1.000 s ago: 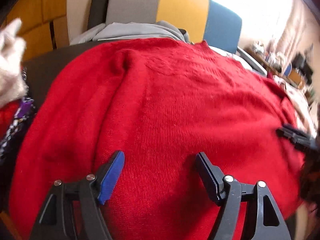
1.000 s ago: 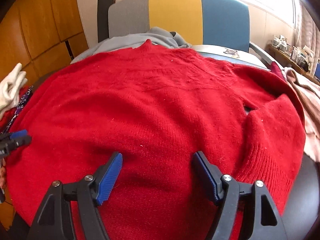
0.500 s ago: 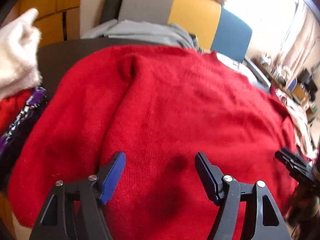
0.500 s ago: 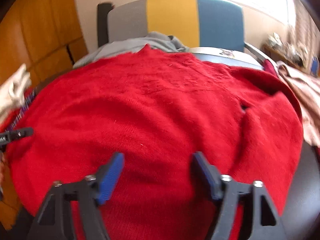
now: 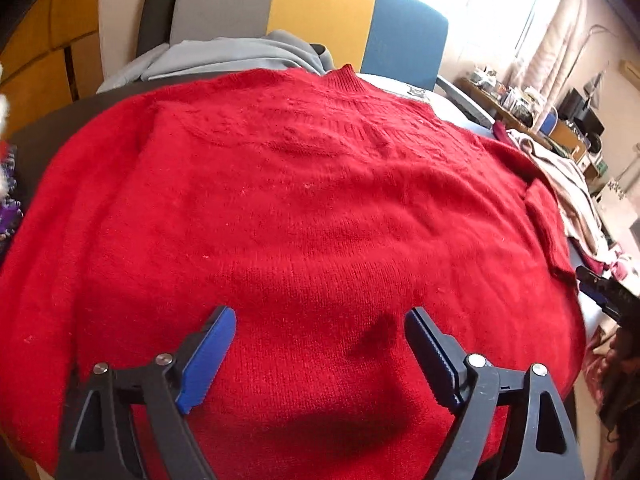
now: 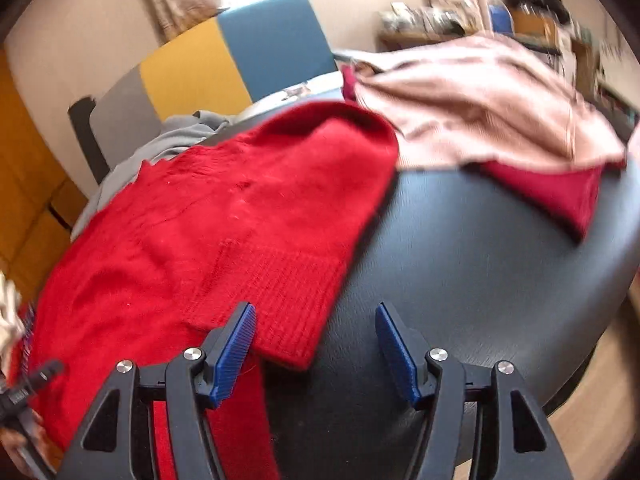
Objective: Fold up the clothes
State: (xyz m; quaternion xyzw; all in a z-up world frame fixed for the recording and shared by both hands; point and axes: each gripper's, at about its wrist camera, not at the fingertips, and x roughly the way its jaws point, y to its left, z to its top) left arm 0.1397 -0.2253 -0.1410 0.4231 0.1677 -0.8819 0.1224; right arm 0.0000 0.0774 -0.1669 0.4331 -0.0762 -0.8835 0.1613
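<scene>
A red knit sweater (image 5: 304, 208) lies spread flat on a dark round table, collar at the far side. My left gripper (image 5: 316, 320) is open and empty, hovering over the sweater's lower middle. My right gripper (image 6: 316, 320) is open and empty at the sweater's right side, just above the ribbed cuff (image 6: 288, 284) of the right sleeve, which is folded in over the body. The right gripper's tip (image 5: 600, 284) shows at the right edge of the left wrist view. The left gripper's tip (image 6: 28, 384) shows at the lower left of the right wrist view.
A pink garment (image 6: 480, 100) and a dark red cloth (image 6: 560, 188) lie on the table (image 6: 480, 260) to the right. A grey garment (image 5: 224, 56) lies behind the collar. A grey, yellow and blue chair (image 5: 320, 12) stands behind the table.
My right gripper has swung right, from over the sweater's middle to its right sleeve cuff and the bare table. My left gripper has shifted right toward the sweater's middle.
</scene>
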